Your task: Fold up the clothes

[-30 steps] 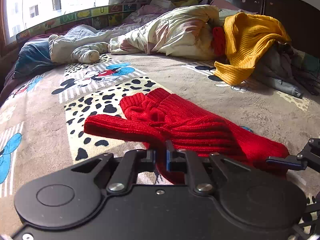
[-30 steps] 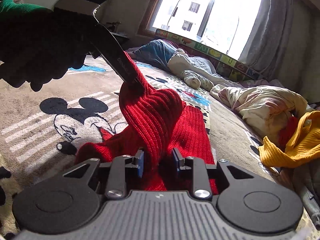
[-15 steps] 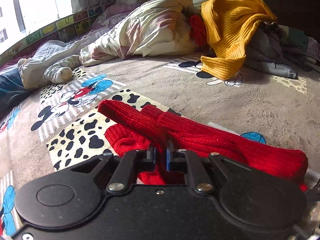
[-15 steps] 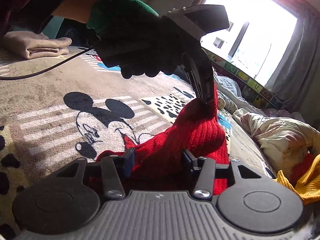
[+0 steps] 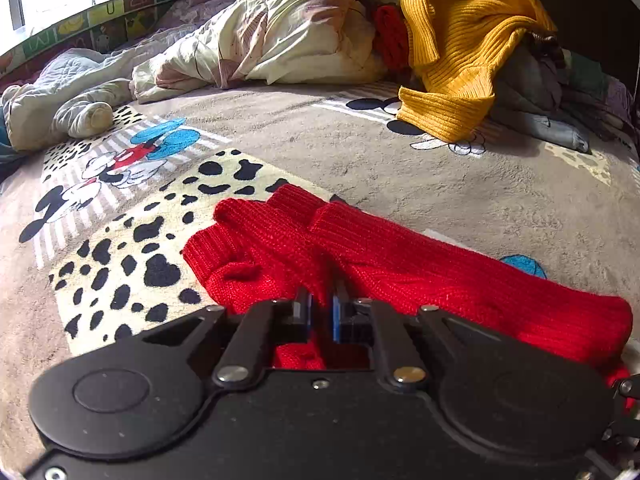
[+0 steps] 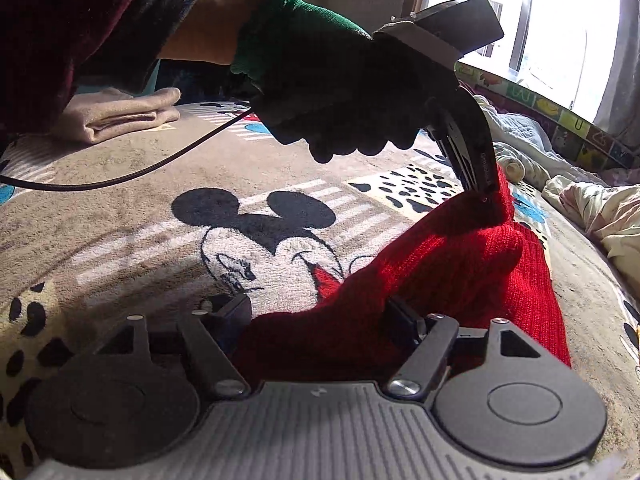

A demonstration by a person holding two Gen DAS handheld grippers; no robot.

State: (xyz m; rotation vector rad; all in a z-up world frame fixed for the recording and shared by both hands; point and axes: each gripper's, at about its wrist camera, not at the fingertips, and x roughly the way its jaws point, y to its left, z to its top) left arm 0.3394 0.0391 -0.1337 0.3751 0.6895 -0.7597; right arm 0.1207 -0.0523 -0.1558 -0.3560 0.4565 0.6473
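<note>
A red knit garment lies in a long folded band on the cartoon-print bedspread. My left gripper is shut on a pinch of its fabric near the middle. In the right wrist view a gloved hand holds the left gripper, which lifts a peak of the red garment. My right gripper stands open just above the bed. Its fingers sit wide apart on either side of the garment's near end, not clamping it.
At the back lie a yellow sweater, a cream quilt and a heap of grey clothes. A folded beige cloth sits at the far left, and a black cable hangs over the bedspread.
My right gripper's jaws have spread wide and let go of the red fabric. My left gripper has kept its hold and swung towards the yellow sweater, with the garment now laid out longer.
</note>
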